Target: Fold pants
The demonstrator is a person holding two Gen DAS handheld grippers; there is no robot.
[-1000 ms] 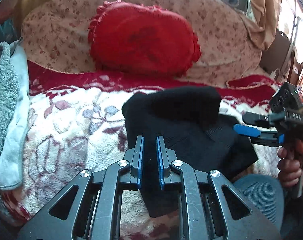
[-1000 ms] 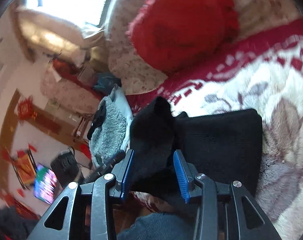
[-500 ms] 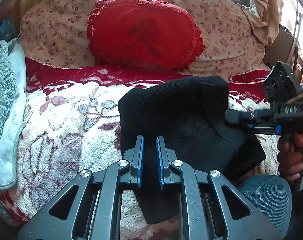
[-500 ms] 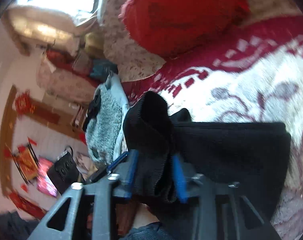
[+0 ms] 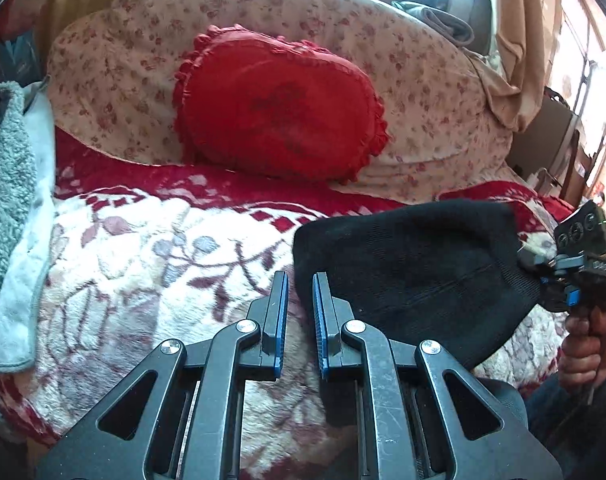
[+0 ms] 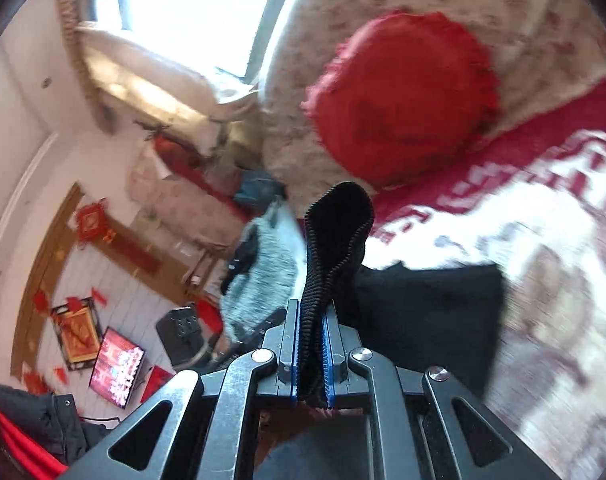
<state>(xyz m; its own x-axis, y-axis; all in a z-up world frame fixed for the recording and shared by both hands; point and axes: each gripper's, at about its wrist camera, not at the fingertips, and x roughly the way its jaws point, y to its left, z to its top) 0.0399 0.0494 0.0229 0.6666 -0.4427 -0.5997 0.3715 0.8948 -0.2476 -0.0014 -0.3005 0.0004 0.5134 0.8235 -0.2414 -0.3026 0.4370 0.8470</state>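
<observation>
1. Floral blanket covers a bed, red pillow behind.
2. Black pants, folded small, hang just above the blanket.
3. Right gripper pinches their ribbed edge; left gripper nearly closed, empty.
4. Lower the fold flat, edges aligned.

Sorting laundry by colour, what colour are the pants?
Black, a ribbed knit; the pants show best in the left wrist view.
</observation>
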